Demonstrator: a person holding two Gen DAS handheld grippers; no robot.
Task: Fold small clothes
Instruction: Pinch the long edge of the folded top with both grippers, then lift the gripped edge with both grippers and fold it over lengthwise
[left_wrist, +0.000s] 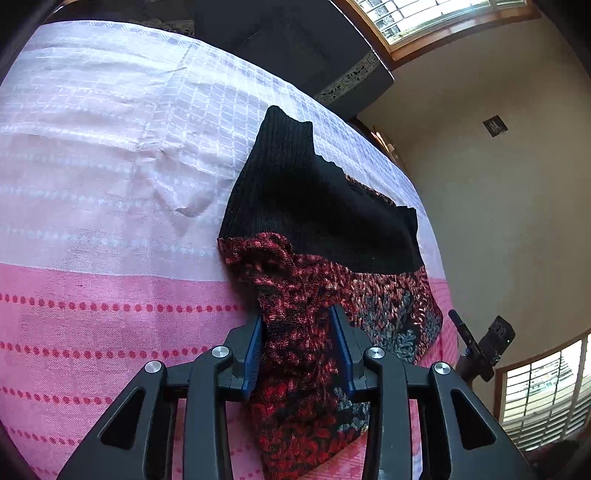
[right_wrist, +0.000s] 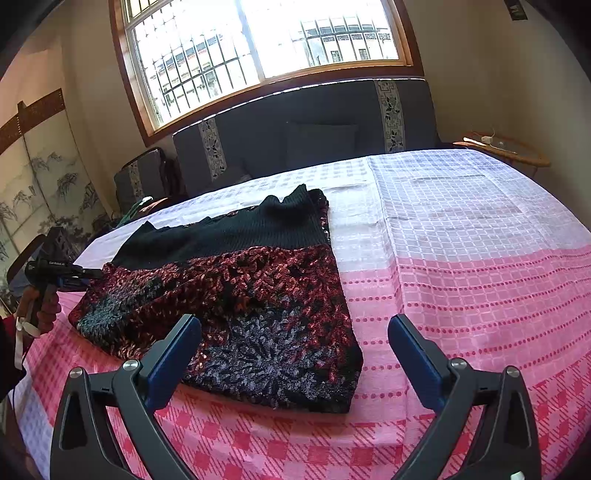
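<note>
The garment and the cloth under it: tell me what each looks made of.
Garment: knit, probably wool or acrylic. The black top part is ribbed; the red-and-grey lower part is fuzzy and slightly glinting, like chenille. Cloth: thin woven fabric, likely cotton, matte, with a woven grid, dotted rows and creases.

Sweater (left_wrist: 317, 206) hem hidden between left jaws.

A broad flat surface is covered by a woven cloth (right_wrist: 461, 258), white-checked on the half toward the dark cushioned sofa (right_wrist: 332, 122) and pink with red dotted stripes and checks on the near half. On this cloth lies a knitted garment (right_wrist: 258, 295), its black ribbed part toward the sofa and its fuzzy red, black and grey patterned part on the pink half.
</note>
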